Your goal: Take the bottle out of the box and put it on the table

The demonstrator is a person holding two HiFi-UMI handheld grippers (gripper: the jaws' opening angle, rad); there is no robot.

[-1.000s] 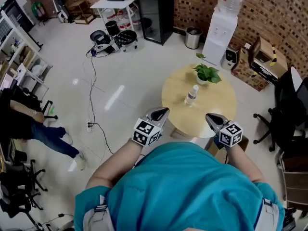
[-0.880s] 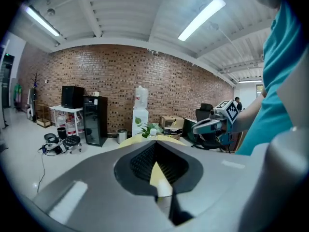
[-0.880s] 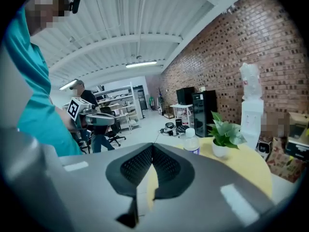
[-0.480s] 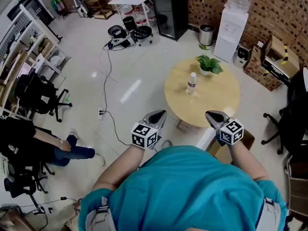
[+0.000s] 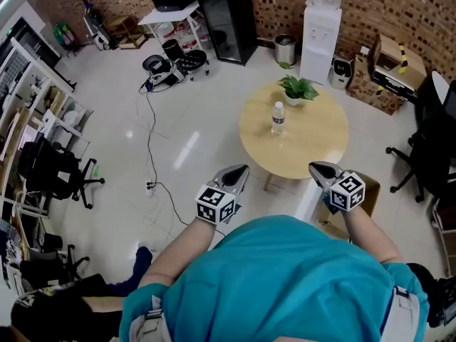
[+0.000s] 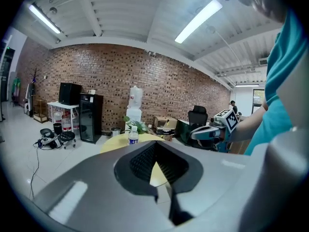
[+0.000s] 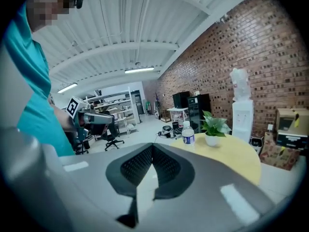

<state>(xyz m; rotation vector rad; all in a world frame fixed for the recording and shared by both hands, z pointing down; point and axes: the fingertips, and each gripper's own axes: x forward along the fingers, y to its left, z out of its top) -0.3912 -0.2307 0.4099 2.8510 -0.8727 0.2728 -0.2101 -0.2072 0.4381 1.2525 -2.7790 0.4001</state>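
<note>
Left claw [image 5: 241,169] and right claw [image 5: 315,167] backed off table [image 5: 317,142]

The desk [image 5: 317,144] is finished in a pale yellow wood tone. The bottle [image 5: 278,117] is clear, with a white cap and a blue label. At the desk's far edge, the plant [image 5: 299,87] is shown with green leaves in a white pot. The left claw [image 5: 240,172] and the right claw [image 5: 318,168] are moulded in grey, and the pads [image 6: 140,162] are black with a fine dotted texture. Each marker cube [image 5: 216,203] is printed with black squares on white. The shirt [image 5: 278,276] is teal. The wall [image 5: 388,6] is red-brown brick with pale mortar lines. The water dispenser [image 5: 319,38] is white. The floor [image 5: 185,141] is glossy off-white. The cabinet [image 5: 229,20] is black.
</note>
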